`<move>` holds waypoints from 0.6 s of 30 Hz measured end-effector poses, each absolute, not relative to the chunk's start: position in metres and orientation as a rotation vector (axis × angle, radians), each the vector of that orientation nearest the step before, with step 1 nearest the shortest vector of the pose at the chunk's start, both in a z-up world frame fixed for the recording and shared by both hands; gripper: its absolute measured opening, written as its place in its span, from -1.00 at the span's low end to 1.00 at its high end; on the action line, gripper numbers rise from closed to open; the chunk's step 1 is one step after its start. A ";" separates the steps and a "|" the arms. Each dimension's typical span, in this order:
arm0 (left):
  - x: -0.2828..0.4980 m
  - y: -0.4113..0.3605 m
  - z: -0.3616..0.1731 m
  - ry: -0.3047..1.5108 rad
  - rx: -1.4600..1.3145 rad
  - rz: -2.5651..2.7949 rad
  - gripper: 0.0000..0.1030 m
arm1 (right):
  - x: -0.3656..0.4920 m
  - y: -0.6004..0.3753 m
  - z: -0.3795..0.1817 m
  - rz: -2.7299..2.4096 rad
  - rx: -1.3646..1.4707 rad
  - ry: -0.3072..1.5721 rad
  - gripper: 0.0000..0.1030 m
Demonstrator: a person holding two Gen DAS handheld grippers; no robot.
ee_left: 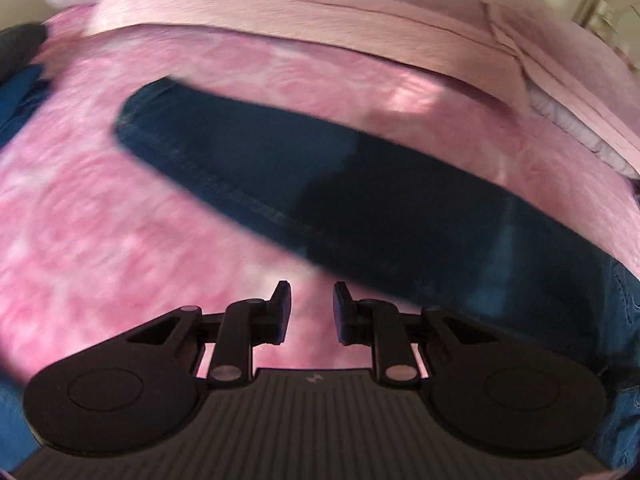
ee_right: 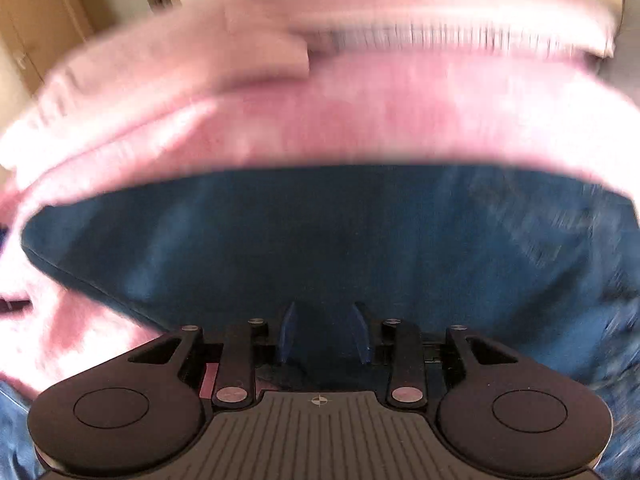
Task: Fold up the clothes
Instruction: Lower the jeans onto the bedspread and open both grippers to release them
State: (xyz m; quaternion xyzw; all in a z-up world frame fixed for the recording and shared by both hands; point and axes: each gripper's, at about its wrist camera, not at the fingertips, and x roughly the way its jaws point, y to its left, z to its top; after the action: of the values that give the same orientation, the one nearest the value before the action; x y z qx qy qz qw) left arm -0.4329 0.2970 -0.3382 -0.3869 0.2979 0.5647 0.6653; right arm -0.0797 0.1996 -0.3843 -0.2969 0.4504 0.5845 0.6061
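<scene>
Dark blue jeans (ee_left: 320, 188) lie on a pink patterned bedspread (ee_left: 100, 220); one leg stretches from the right toward the upper left, its hem at the far end. My left gripper (ee_left: 310, 312) is open and empty, just above the bedspread beside the leg's near edge. In the right wrist view, the jeans (ee_right: 320, 240) fill the middle of a blurred frame. My right gripper (ee_right: 325, 332) is open over the denim, nothing between its blue pads.
A folded light pink blanket (ee_left: 320, 12) lies across the far side of the bed; it also shows in the right wrist view (ee_right: 200, 52). More blue cloth (ee_left: 20, 92) lies at the left edge. A beige wall and door frame (ee_right: 80, 0) stand beyond the bed.
</scene>
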 end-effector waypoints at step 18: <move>-0.538 0.403 -0.390 0.722 -0.739 1.525 -0.94 | -0.092 0.227 -0.383 1.293 -0.649 1.014 -0.30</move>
State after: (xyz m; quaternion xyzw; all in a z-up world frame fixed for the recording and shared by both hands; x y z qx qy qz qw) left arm -0.5384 0.4034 -0.3900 -0.3196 0.3119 0.6593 0.6049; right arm -0.0922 0.2271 -0.3832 -0.2840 0.4438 0.5655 0.6345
